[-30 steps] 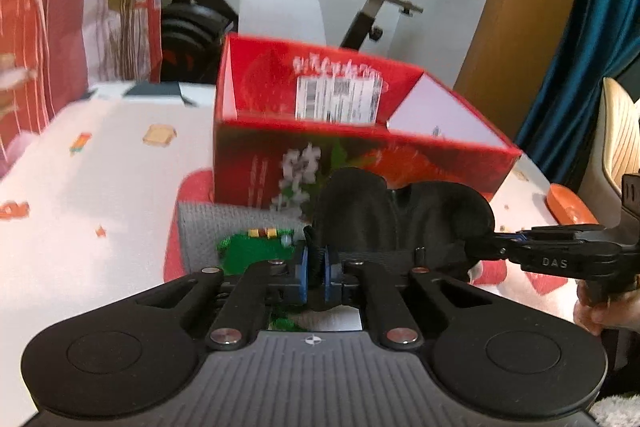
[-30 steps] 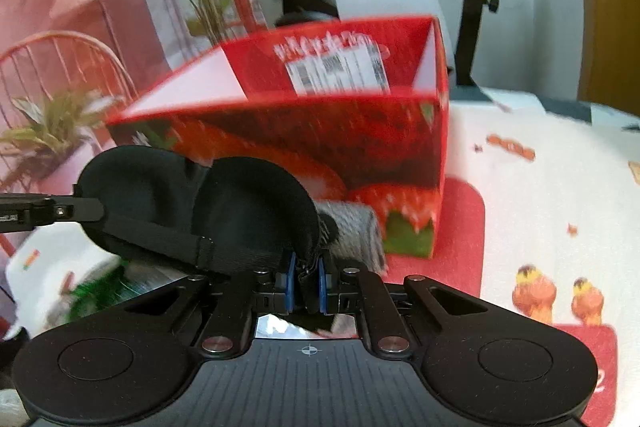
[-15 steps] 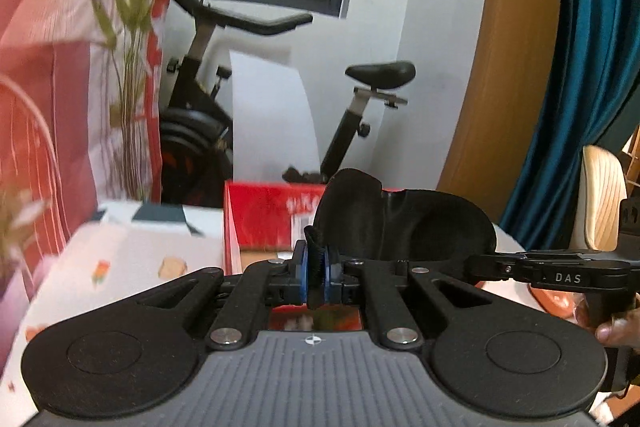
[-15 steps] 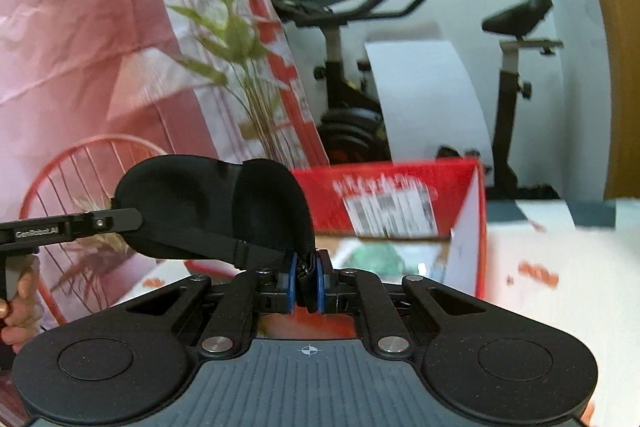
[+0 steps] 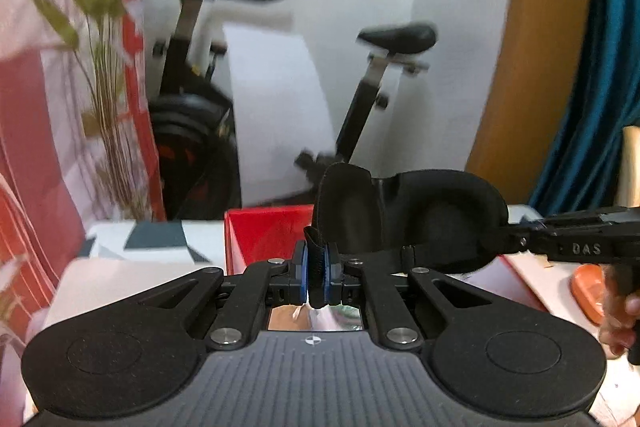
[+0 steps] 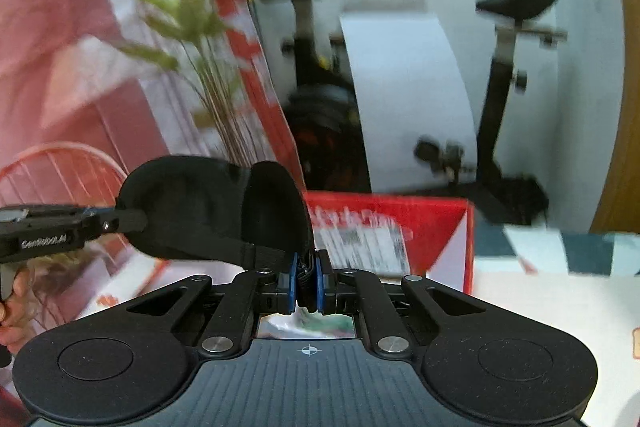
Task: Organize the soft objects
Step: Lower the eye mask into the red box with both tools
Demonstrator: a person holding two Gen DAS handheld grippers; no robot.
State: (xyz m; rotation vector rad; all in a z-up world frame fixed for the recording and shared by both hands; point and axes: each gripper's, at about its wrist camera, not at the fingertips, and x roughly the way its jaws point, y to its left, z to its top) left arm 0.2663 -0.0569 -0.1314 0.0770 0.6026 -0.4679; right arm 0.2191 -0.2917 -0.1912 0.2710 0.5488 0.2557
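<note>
The left gripper [image 5: 316, 277] has its jaws clamped on one end of the black padded fabric eye mask [image 5: 432, 219]; the right gripper [image 6: 307, 289] pinches the other end just as tightly. The mask hangs stretched between them in the air, above the red cardboard box [image 6: 400, 227] on the tabletop. To do this well, lower both ends evenly over the box opening, then let go together. The mask looks soft, with two cupped lobes and an elastic strap; the blur hides finer detail.
</note>
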